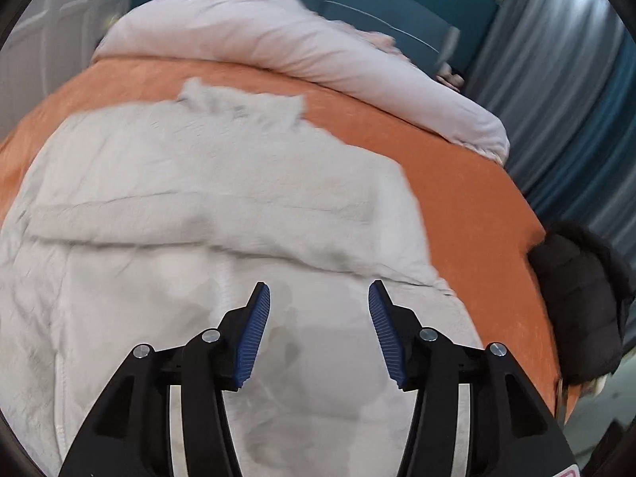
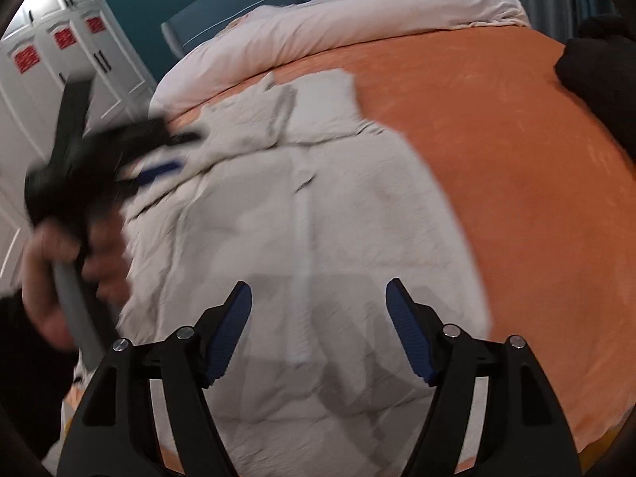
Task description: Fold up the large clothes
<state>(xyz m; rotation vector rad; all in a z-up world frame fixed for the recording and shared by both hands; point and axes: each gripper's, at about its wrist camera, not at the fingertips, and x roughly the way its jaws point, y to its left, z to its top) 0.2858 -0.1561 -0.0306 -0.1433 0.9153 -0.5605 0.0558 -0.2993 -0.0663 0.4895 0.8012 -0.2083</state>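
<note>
A large pale grey-white garment point(image 1: 206, 214) lies spread on the orange bedsheet point(image 1: 469, 198); it also shows in the right wrist view point(image 2: 302, 214), with a zipper line down its middle and a sleeve folded across in the left wrist view. My left gripper point(image 1: 318, 298) is open and empty, hovering above the garment's lower part. It also shows blurred at the left of the right wrist view point(image 2: 167, 151), held by a hand. My right gripper point(image 2: 318, 298) is open and empty above the garment's near part.
A rolled pale pink duvet point(image 1: 302, 47) lies along the far side of the bed, also in the right wrist view point(image 2: 338, 24). A black padded garment point(image 1: 576, 310) sits at the bed's right edge. White wardrobe doors point(image 2: 59, 47) stand at left; grey-blue curtains point(image 1: 556, 91) at right.
</note>
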